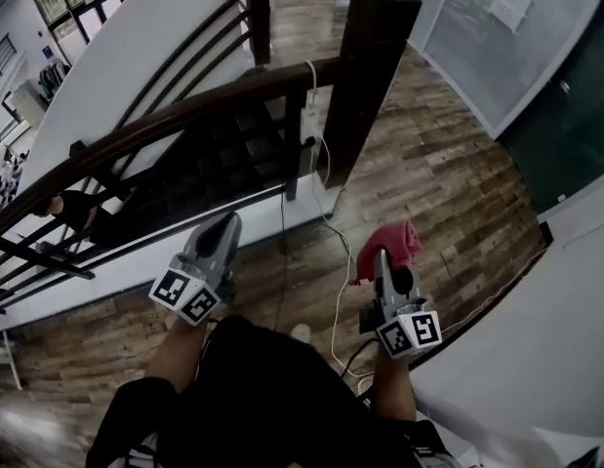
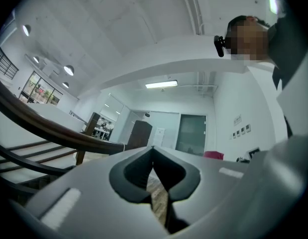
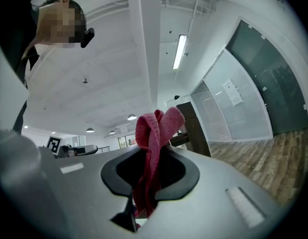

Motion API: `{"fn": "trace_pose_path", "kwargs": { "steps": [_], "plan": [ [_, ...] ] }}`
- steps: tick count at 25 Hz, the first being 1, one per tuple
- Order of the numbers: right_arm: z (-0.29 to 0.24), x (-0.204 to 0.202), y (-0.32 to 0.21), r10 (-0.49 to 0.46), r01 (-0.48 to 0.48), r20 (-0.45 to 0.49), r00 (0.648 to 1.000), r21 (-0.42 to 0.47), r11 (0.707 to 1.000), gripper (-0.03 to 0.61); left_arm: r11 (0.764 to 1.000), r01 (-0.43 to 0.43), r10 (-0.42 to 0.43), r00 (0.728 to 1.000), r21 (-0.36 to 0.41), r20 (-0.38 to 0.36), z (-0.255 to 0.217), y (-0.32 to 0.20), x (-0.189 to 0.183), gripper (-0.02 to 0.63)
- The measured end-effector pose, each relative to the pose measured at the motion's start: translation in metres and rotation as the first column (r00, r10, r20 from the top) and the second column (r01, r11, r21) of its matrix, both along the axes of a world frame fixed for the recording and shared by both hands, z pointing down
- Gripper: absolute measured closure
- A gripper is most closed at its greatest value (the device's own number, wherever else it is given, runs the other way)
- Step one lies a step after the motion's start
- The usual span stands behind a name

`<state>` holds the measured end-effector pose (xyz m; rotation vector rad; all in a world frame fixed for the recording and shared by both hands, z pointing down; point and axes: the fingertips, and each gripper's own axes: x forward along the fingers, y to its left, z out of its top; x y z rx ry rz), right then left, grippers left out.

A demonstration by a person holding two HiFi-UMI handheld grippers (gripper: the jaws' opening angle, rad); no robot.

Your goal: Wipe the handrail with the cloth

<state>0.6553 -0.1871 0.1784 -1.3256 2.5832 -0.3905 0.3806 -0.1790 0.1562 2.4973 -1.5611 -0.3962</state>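
Observation:
The dark wooden handrail curves from the left edge up to a dark newel post in the head view; it also crosses the left of the left gripper view as the handrail. A red cloth sticks out of my right gripper, which is shut on it and held below and in front of the post, apart from the rail. In the right gripper view the cloth stands bunched between the jaws. My left gripper is shut and empty, below the rail; its jaws meet at the tips.
Dark balusters and rails run under the handrail, with a stairwell behind. A white cable trails across the wooden floor. A white wall stands at the right and a glass partition at the back right.

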Motion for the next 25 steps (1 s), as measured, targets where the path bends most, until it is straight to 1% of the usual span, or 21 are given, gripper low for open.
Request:
{"fn": "trace_pose_path", "kwargs": {
  "steps": [3, 7, 9, 11, 15, 16, 20, 25],
  "plan": [
    [-0.003, -0.007, -0.020, -0.056, 0.056, -0.015, 0.998, 0.005, 0.998, 0.526, 0.999, 0.051, -0.051, 0.999, 0.003, 0.000, 0.001, 0.000, -0.001, 0.614],
    [-0.005, -0.031, -0.044, -0.104, 0.104, -0.005, 0.995, 0.002, 0.995, 0.526, 0.997, 0.078, -0.078, 0.997, -0.003, 0.005, 0.003, -0.017, -0.021, 0.614],
    [-0.007, -0.047, -0.057, -0.132, 0.132, 0.008, 0.991, -0.008, 0.991, 0.526, 0.997, 0.072, -0.072, 0.997, 0.019, 0.000, -0.003, -0.029, -0.032, 0.614],
    [-0.014, -0.069, -0.070, -0.166, 0.166, 0.002, 0.986, 0.002, 0.986, 0.526, 0.996, 0.070, -0.071, 0.997, 0.058, 0.007, -0.010, -0.038, -0.046, 0.614],
    [-0.030, -0.121, -0.098, -0.208, 0.209, -0.035, 0.978, 0.032, 0.977, 0.526, 0.987, 0.128, -0.136, 0.986, 0.097, 0.091, -0.018, -0.061, -0.087, 0.614],
    [-0.033, -0.131, -0.105, -0.212, 0.214, -0.046, 0.976, 0.037, 0.976, 0.526, 0.986, 0.130, -0.140, 0.985, 0.104, 0.096, -0.020, -0.067, -0.095, 0.614],
    [-0.041, -0.161, -0.127, -0.212, 0.216, -0.085, 0.974, 0.041, 0.976, 0.526, 0.987, 0.098, -0.109, 0.991, 0.128, 0.083, -0.023, -0.090, -0.119, 0.614],
    [-0.041, -0.192, -0.148, -0.182, 0.185, -0.105, 0.978, 0.023, 0.982, 0.526, 0.993, 0.048, -0.054, 0.997, 0.105, 0.052, -0.027, -0.101, -0.142, 0.614]
  ]
}}
